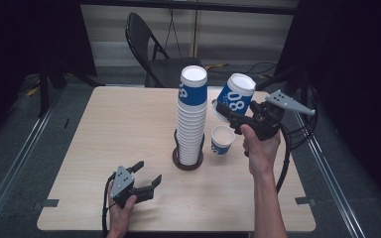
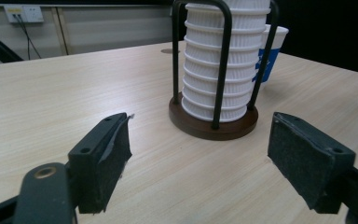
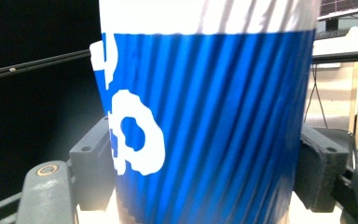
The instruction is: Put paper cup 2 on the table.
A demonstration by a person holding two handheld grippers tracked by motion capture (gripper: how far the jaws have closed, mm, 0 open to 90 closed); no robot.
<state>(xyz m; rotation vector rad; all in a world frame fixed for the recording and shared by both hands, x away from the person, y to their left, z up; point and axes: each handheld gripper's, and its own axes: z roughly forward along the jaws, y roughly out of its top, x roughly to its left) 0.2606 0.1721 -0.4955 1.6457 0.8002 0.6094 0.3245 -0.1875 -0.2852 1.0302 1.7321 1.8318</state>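
above the right side of the bench [image 1: 129, 129], the right tongs [image 1: 226, 113] are closed on a blue paper cup [image 1: 235, 101], which is tilted with its mouth up. an upright cup [image 1: 222, 139] stands just below it, beside the cup stack [image 1: 192, 114]. the left tongs [image 1: 146, 176] rest wide open, holding nothing, well apart from both.

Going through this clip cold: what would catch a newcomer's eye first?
First the tall stack of paper cups in a dark wire holder at the table's middle. Just right of its top, the right gripper holds a blue-and-white cup tilted in the air, clamped between its jaws, above a single upright cup on the table. The left gripper sits low near the front edge, jaws open.
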